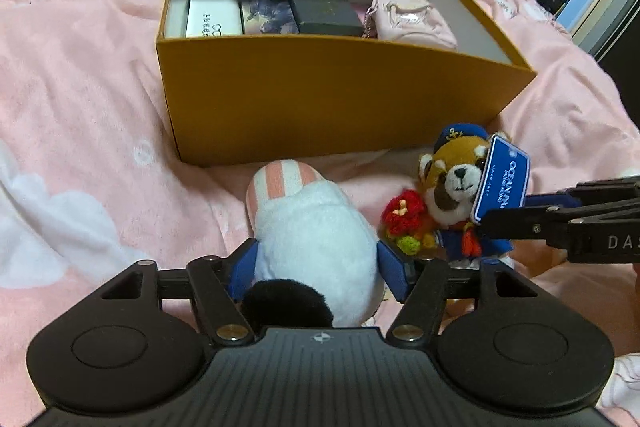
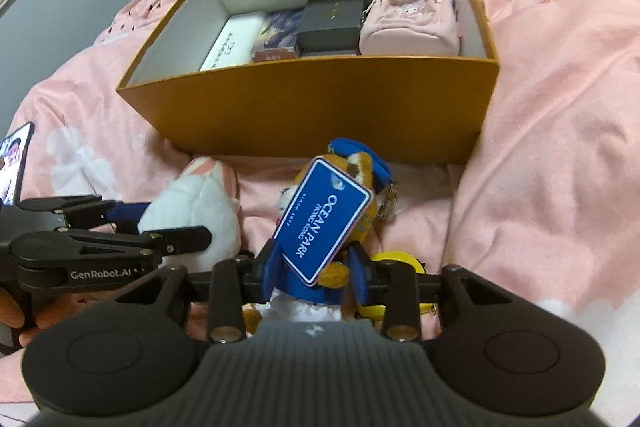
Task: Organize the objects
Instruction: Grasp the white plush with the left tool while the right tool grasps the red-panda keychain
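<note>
Pink bedding (image 1: 80,87) carries your orange box (image 1: 340,99), already holding cases and a pouch (image 1: 412,19). Left view: your left gripper (image 1: 316,267) clamps its fingers on the white plush (image 1: 316,227) just before the box. Right view: your right gripper (image 2: 316,267) grips the panda (image 2: 352,167) with its blue tag (image 2: 324,223), beside the plush.

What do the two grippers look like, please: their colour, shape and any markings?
Both are matte black. The left gripper has a ribbed body, two round discs at its sides, brass-coloured pins on angled link bars, and blue fingers. The right gripper has the same build. Seen sideways, the left carries white lettering "GenRobot.AI". No sleeves or cables are visible.
</note>
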